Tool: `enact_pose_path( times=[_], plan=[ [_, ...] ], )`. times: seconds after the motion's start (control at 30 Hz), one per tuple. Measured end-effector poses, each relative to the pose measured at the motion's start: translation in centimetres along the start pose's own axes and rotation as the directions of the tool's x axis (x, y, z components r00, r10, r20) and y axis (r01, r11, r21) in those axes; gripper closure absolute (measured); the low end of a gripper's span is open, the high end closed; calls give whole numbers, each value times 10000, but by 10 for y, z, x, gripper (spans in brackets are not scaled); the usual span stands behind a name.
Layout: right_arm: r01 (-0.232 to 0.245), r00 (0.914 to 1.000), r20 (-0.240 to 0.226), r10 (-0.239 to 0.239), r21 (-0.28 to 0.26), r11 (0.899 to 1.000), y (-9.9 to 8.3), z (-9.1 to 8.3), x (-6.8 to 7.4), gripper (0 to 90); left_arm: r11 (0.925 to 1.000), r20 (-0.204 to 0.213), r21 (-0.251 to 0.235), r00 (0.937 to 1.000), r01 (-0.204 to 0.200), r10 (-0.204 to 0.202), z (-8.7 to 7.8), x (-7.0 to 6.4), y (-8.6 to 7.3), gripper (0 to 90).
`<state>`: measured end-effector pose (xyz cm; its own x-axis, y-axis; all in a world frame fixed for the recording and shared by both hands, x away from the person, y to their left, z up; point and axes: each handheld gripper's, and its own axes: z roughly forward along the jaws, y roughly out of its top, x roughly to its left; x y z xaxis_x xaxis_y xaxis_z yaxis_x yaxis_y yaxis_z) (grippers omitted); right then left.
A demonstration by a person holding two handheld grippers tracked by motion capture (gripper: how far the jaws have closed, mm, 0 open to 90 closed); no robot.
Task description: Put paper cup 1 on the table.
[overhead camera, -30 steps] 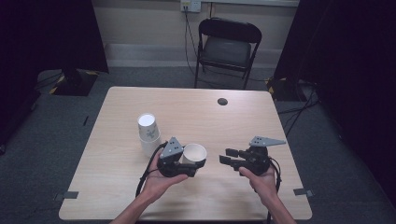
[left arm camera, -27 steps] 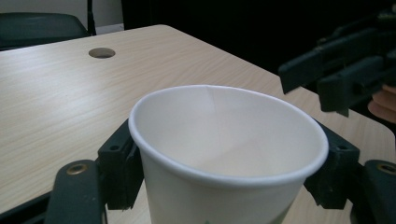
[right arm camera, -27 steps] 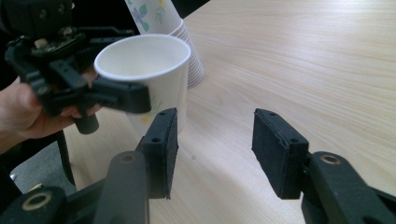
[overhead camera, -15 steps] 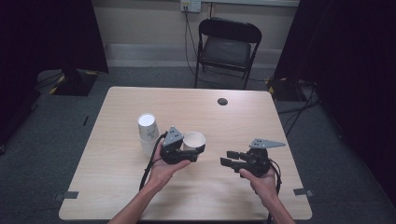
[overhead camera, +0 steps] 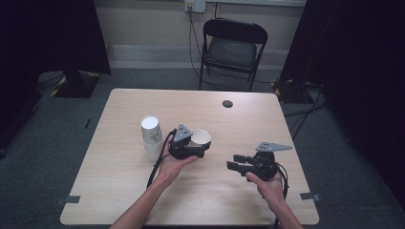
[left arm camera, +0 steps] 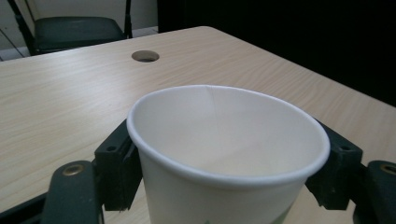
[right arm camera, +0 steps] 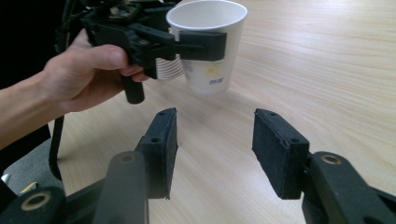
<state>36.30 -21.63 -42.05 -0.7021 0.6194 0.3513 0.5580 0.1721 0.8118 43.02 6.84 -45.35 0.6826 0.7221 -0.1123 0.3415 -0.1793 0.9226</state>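
From my station I saw the left gripper [overhead camera: 198,149] near the middle of the high view, its jaws clamped on either side of a white paper cup [overhead camera: 201,138]; the cup stood upright with its mouth open to the camera; in the right gripper view the same cup [right arm camera: 209,44] sat in the upper middle of the frame, pinched just below its rim and clear of the table [right arm camera: 327,70] (a faint printed pattern showed on its side). In the left gripper view the cup [left arm camera: 224,154] took up the lower centre, a black pad pressing each flank. Left of the held cup in the high view stood a stack of paper cups [overhead camera: 151,137], close beside the left hand [overhead camera: 173,165]. The right gripper [overhead camera: 239,162] lay right of centre in the lower half of the high view; its jaws stood apart with nothing between them, and its own view showed bare tabletop in the gap. A round hole [overhead camera: 228,103] marked the table toward the upper centre; a folding chair [overhead camera: 232,47] stood beyond the far edge.
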Motion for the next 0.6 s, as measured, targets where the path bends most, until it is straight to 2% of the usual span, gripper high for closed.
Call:
enact_pose_path(
  times=[0.1,0.3,0.4,0.5,0.6],
  plan=[
    [-16,10000,-33,16,2,10000,-1,1,-1,503,9999,-71,-157,10000,1,-2,6,4,-3,247],
    [-37,10000,-60,38,73,10000,-1,3,-3,503,9998,-150,-18,9997,187,-188,16,13,-10,237],
    [-40,10000,-64,41,137,9999,-1,5,-4,503,9989,-100,56,9989,467,-467,20,16,-13,233],
    [-34,9999,-125,36,173,9998,-1,6,-4,503,9995,-160,172,9995,280,-277,22,16,-15,228],
    [-22,9999,-146,25,186,9998,-1,7,-3,503,9995,-210,147,9994,265,-262,23,17,-15,219]
  ],
)
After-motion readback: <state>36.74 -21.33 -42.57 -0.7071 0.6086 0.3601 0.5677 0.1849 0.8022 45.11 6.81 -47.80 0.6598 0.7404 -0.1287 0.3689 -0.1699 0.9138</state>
